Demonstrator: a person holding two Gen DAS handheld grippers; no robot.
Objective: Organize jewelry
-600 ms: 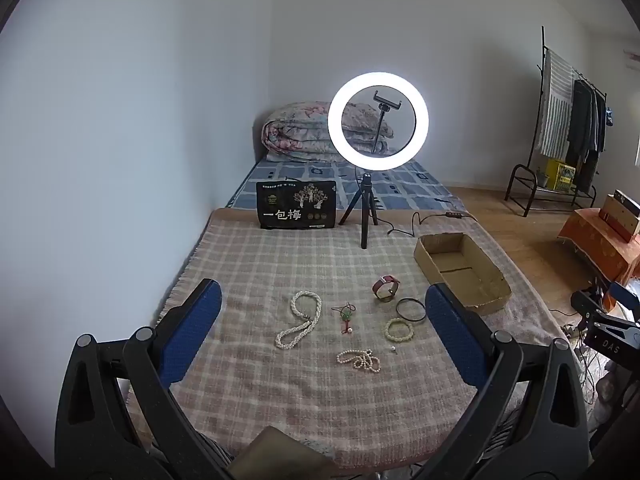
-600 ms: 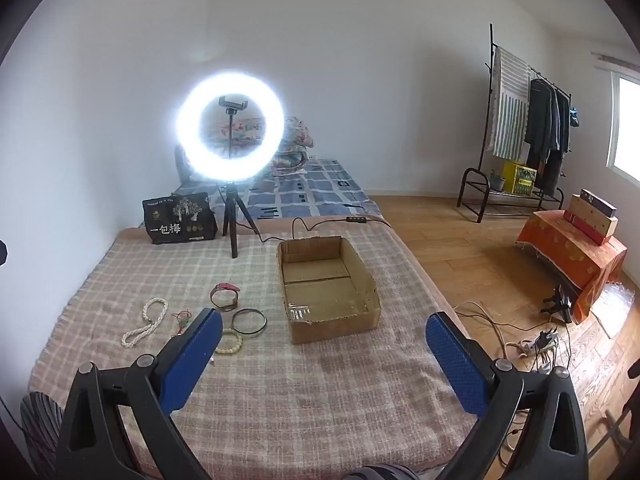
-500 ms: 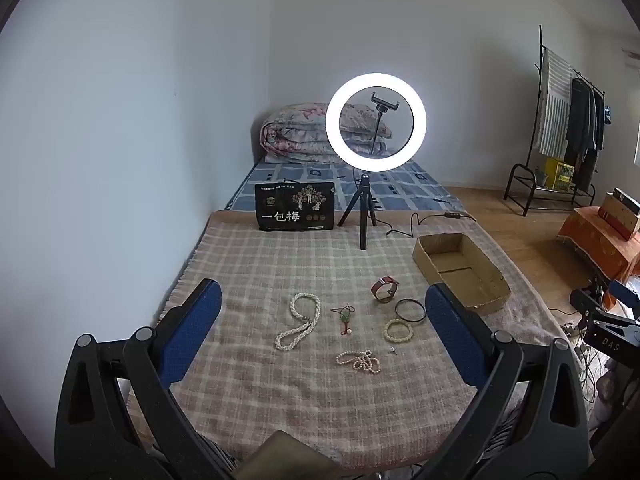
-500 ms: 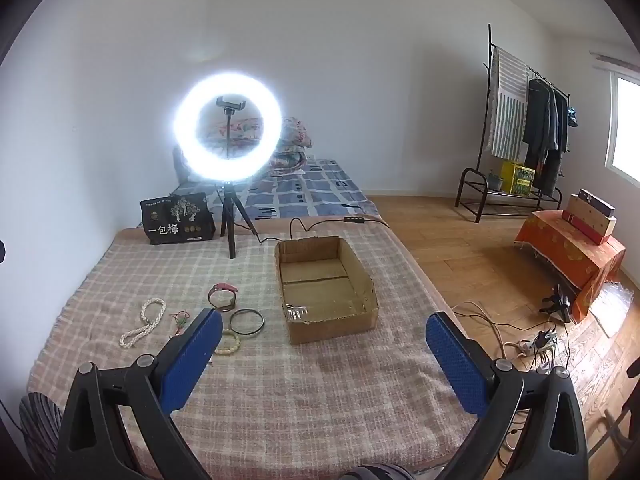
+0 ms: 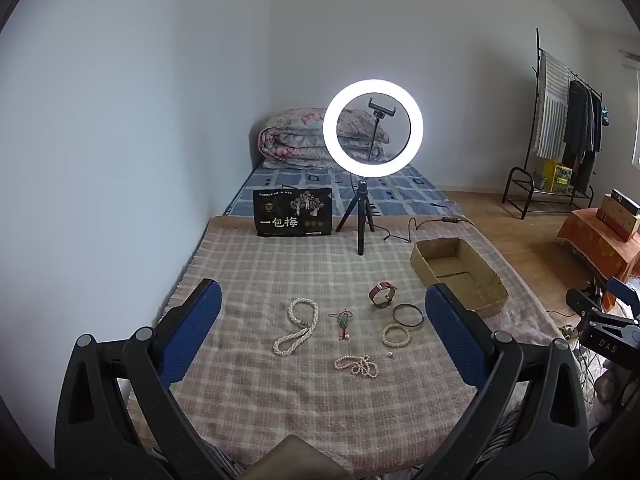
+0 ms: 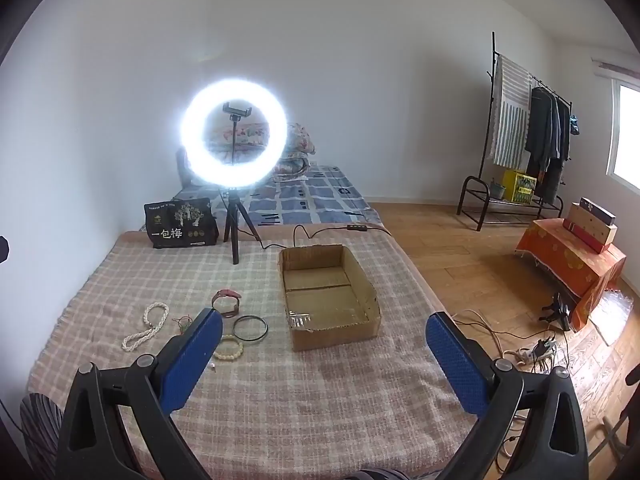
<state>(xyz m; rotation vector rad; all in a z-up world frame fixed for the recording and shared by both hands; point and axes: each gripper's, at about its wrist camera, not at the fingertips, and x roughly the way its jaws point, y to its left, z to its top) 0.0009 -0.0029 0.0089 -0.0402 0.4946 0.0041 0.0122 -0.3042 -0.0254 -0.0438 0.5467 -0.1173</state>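
Note:
Jewelry lies on a plaid blanket: a long pearl necklace, a red-green pendant, a small pearl strand, a bead bracelet, a black bangle and a pink watch. An open, empty cardboard box sits to their right. My left gripper is open and empty, held above and short of the jewelry. My right gripper is open and empty, near the box's front edge. The necklace, bangle and watch also show in the right wrist view.
A lit ring light on a tripod and a black printed bag stand at the blanket's far end, with a cable beside them. The blanket's right edge drops to a wood floor with a clothes rack and cables.
Both views have shifted only slightly; the grippers stay open and no jewelry has moved.

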